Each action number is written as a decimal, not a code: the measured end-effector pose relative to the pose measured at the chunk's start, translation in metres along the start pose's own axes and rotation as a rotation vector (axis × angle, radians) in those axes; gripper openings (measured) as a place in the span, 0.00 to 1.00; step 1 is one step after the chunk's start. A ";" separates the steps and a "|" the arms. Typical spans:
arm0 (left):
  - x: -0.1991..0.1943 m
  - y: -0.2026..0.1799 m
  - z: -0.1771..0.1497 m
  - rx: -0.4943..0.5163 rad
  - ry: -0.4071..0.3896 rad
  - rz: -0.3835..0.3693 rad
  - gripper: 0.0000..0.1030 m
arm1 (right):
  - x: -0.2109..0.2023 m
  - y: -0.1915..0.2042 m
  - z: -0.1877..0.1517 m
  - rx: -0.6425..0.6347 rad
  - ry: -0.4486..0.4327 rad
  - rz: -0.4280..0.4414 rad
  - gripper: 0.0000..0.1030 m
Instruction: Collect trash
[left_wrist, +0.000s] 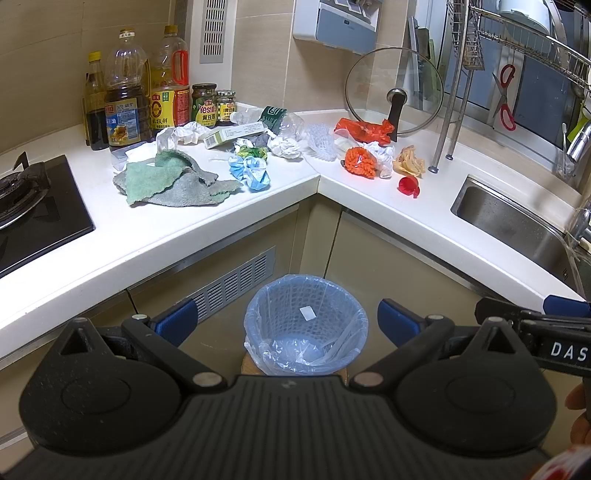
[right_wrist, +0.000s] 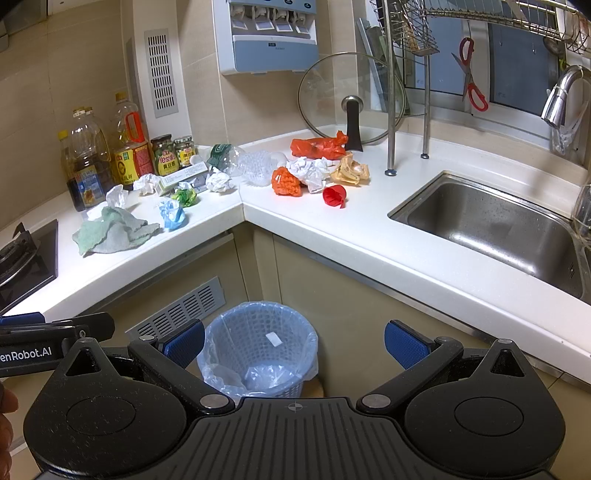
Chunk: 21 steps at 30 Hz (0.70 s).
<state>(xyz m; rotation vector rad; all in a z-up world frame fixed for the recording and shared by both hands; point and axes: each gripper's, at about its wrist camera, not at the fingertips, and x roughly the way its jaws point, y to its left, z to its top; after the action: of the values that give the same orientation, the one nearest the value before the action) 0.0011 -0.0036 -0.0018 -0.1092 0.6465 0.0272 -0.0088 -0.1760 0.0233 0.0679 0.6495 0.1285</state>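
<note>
Both tools hang over the floor in front of the corner cabinets. The left hand-held gripper (left_wrist: 284, 323) is spread wide and holds nothing; the right hand-held gripper (right_wrist: 293, 343) is likewise wide and empty. Between their fingers stands a bin (left_wrist: 306, 325) lined with a blue bag. The trash lies far off on the white surface (left_wrist: 184, 229): crumpled paper (left_wrist: 284, 146), a red cup (left_wrist: 408, 185), an orange bag (left_wrist: 364, 130), beside a green cloth (left_wrist: 166, 181).
</note>
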 end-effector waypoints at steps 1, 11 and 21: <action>0.000 -0.001 0.000 0.000 0.000 0.000 1.00 | 0.000 0.001 0.000 0.000 0.001 0.000 1.00; 0.000 0.000 0.000 -0.002 -0.001 -0.001 1.00 | 0.000 -0.004 0.001 0.001 0.001 -0.001 1.00; 0.001 0.003 0.001 -0.008 0.005 -0.002 1.00 | 0.000 -0.003 0.001 0.004 0.000 0.001 1.00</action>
<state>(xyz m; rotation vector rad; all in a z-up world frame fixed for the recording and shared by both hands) 0.0028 -0.0006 -0.0019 -0.1180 0.6509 0.0276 -0.0079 -0.1789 0.0243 0.0717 0.6499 0.1279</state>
